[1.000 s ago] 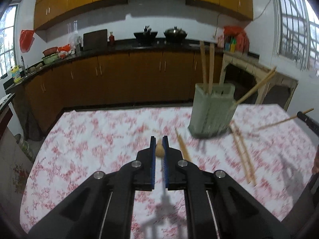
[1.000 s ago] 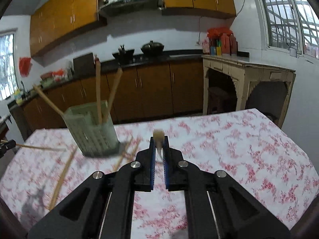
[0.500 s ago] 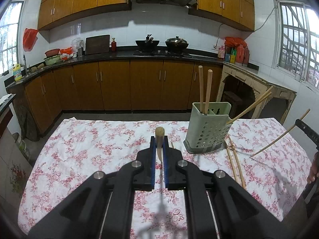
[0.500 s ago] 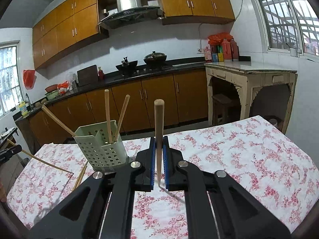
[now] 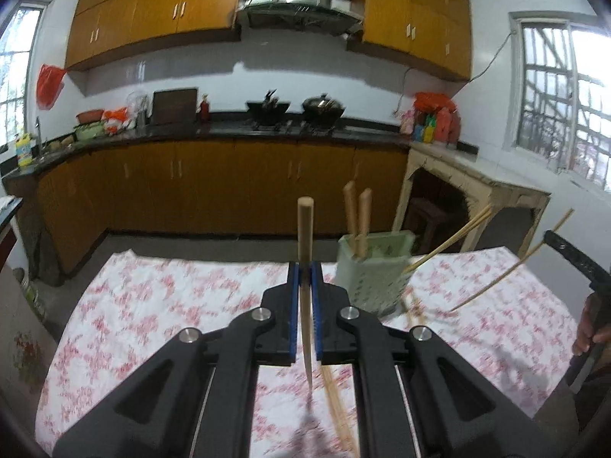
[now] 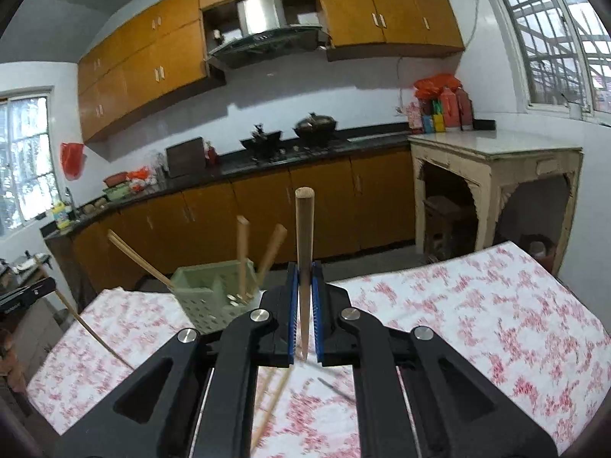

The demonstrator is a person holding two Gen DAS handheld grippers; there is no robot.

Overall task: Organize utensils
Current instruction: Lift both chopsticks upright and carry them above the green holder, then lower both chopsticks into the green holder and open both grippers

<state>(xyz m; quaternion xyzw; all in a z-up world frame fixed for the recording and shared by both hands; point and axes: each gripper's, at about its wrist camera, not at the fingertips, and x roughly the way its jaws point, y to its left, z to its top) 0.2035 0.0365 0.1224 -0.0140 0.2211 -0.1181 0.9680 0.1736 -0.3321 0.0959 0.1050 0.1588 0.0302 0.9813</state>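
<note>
Both the left gripper [image 5: 304, 286] and right gripper [image 6: 304, 290] have jaws clamped on an upright chopstick [image 5: 305, 229], above the table [image 5: 152, 305]. Centre each tip over the green holder [image 5: 376, 271] before lowering, then release; avoid the leaning sticks.

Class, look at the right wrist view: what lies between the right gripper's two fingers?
One wooden chopstick lies there, clamped upright by the right gripper, thick end up. The right wrist view shows it.

A wooden chopstick [image 5: 305, 236] is clamped upright by the left gripper [image 5: 305, 297], near the green holder [image 5: 376, 278].
</note>
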